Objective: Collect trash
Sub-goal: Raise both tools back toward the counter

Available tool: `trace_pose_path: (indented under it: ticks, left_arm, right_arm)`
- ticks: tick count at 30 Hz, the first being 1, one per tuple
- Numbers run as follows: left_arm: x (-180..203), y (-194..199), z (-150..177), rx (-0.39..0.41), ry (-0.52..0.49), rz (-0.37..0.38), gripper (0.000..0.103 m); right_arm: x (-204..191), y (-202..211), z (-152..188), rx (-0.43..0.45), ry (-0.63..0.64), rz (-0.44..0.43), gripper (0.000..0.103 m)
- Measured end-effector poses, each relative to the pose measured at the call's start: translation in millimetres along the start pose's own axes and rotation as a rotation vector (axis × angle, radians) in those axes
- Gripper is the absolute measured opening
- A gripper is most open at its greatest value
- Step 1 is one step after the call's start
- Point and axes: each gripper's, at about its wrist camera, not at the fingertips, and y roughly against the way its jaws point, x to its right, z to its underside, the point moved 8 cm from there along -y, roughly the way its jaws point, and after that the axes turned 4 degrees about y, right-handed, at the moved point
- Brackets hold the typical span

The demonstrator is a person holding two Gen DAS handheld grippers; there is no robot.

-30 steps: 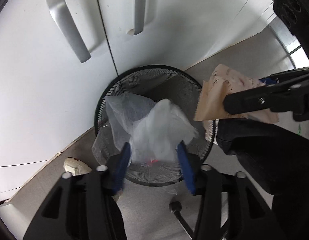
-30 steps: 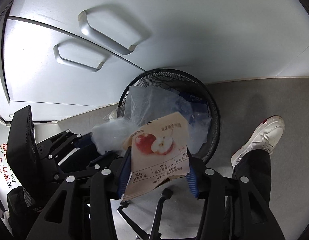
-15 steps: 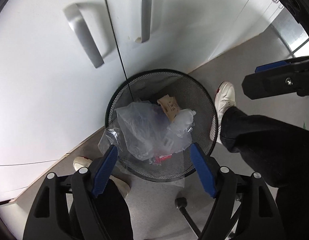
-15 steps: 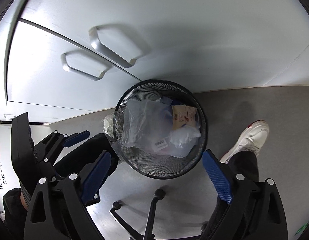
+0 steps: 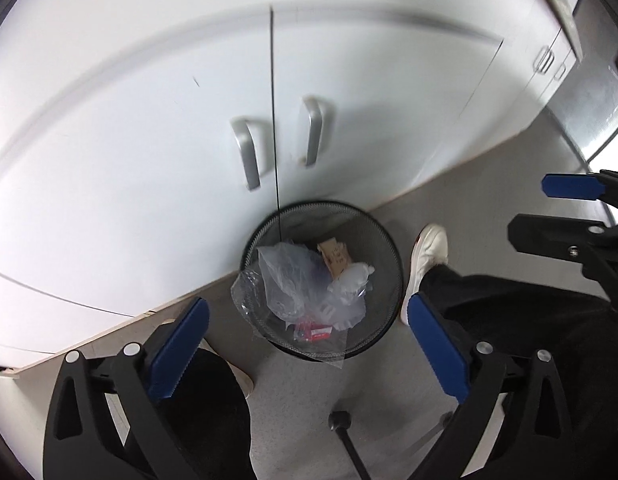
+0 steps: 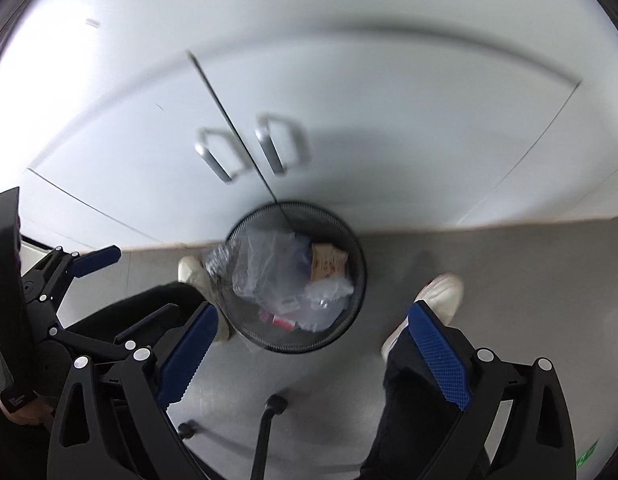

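Note:
A black mesh waste bin [image 5: 389,248] stands on the grey floor against white cabinet doors; it also shows in the right wrist view [image 6: 359,268]. Inside lie clear plastic bags [image 5: 293,280], a tan paper snack packet [image 5: 335,256] and a small red wrapper [image 5: 313,330]. The packet also shows in the right wrist view [image 6: 327,262]. My left gripper [image 5: 309,352] is open and empty, well above the bin. My right gripper [image 6: 313,354] is open and empty, also high above it. The right gripper also shows at the right edge of the left wrist view [image 5: 565,208].
White cabinet doors with two metal handles [image 5: 247,156] stand behind the bin. The person's white shoes [image 5: 427,258] and dark trouser legs [image 5: 521,312] flank the bin. A chair base with a castor [image 5: 339,420] is below. The left gripper shows in the right wrist view [image 6: 85,264].
Both grippers opened and dropped the plastic bag and the paper packet into the bin. Both have since risen well away from the bin.

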Motion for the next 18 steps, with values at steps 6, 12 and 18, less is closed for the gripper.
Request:
trace_pose_path:
  ticks: [6,12,18]
  left_arm:
    - [6,76,-12,0.126,0.011,-0.005,0.099]
    - [-6,177,-46,0.31,0.091,-0.077,0.099]
    - [-21,262,-92,0.429,0.108,-0.09,0.099]
  right_arm:
    - [-22,95,-19,0.191,0.038,0.008,0.099]
    - [-28,188,-54,0.372,0.038,-0.027,0.099]
    - [-21,248,-98,0.478,0.038,-0.056,0.099]
